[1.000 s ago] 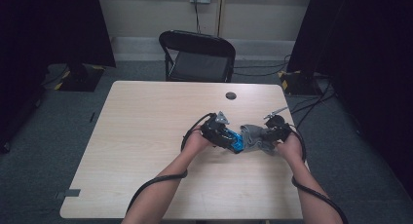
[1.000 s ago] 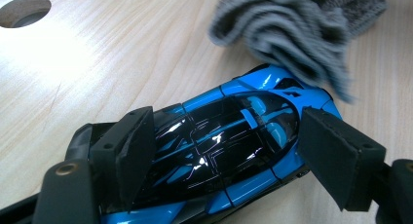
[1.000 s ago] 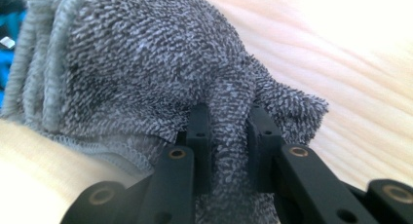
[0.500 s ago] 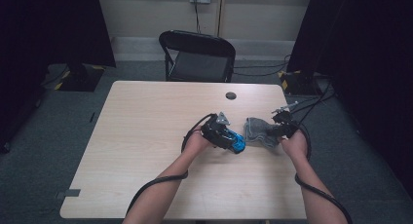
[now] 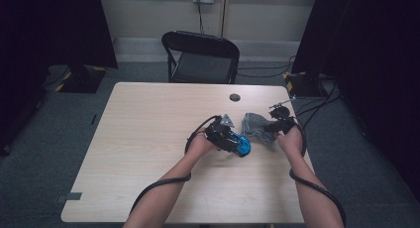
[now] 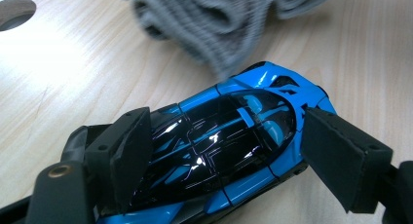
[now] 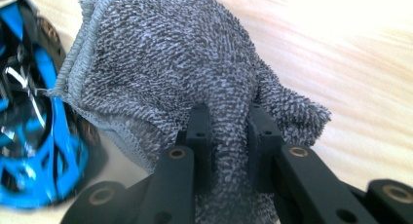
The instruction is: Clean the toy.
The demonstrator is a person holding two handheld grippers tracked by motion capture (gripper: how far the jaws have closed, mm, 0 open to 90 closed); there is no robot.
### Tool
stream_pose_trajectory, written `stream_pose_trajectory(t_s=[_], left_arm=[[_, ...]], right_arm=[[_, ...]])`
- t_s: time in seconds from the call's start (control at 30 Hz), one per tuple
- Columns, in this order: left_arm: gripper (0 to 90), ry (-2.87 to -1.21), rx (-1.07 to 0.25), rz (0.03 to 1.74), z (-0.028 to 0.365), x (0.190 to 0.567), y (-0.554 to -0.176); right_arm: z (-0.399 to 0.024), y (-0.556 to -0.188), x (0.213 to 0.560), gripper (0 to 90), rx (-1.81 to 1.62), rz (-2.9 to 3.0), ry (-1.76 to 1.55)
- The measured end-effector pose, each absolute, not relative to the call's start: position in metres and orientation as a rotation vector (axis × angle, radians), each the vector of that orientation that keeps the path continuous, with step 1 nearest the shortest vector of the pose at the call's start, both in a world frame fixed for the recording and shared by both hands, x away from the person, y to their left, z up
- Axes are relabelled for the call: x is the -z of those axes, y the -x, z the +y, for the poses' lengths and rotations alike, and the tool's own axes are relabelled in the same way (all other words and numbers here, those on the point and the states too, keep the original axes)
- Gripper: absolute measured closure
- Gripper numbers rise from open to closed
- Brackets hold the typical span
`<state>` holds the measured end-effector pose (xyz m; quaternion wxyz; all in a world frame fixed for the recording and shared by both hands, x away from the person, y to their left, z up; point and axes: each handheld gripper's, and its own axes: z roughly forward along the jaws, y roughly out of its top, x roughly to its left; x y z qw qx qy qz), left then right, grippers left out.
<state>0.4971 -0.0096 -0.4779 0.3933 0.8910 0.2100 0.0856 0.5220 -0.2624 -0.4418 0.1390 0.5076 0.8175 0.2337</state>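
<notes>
Toy car and towel at the middle of the worktop

In the high view, right of centre, the left claw (image 5: 236, 144) straddles a glossy blue and black toy sports car (image 6: 229, 136), jaws apart on either side of its body, resting on the pale wooden worktop (image 5: 148, 139). Just to its right, the right claw (image 7: 229, 131) is clamped on a bunched grey terry cloth (image 7: 195, 63). Farther back stands a black folding chair (image 5: 200, 57)

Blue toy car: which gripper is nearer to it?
Left. The left gripper straddles the blue toy car, one jaw on each side. The right gripper is off beside it, shut on the grey cloth.
</notes>
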Motion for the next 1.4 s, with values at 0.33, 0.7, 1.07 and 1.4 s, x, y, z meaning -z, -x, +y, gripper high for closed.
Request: stream_pose_trajectory(t_s=[0.33,0.7,1.07,1.4], left_arm=[[19.4,-2.256,-0.211,0.519,-0.010,0.478,-0.496],[18.0,-2.268,-0.200,0.509,-0.011,0.477,-0.497],[19.2,-2.269,-0.204,0.519,-0.009,0.465,-0.499],[21.9,-2.271,-0.209,0.572,0.006,0.461,-0.498]], right_arm=[[-0.223,-0.549,0.451,74.5,-0.695,2.358,-1.468],[-0.207,-0.549,0.466,49.0,-0.695,2.416,-1.389],[-0.222,-0.543,0.461,35.2,-0.730,2.420,-1.321],[-0.228,-0.539,0.476,54.6,-0.765,2.413,-1.391]])
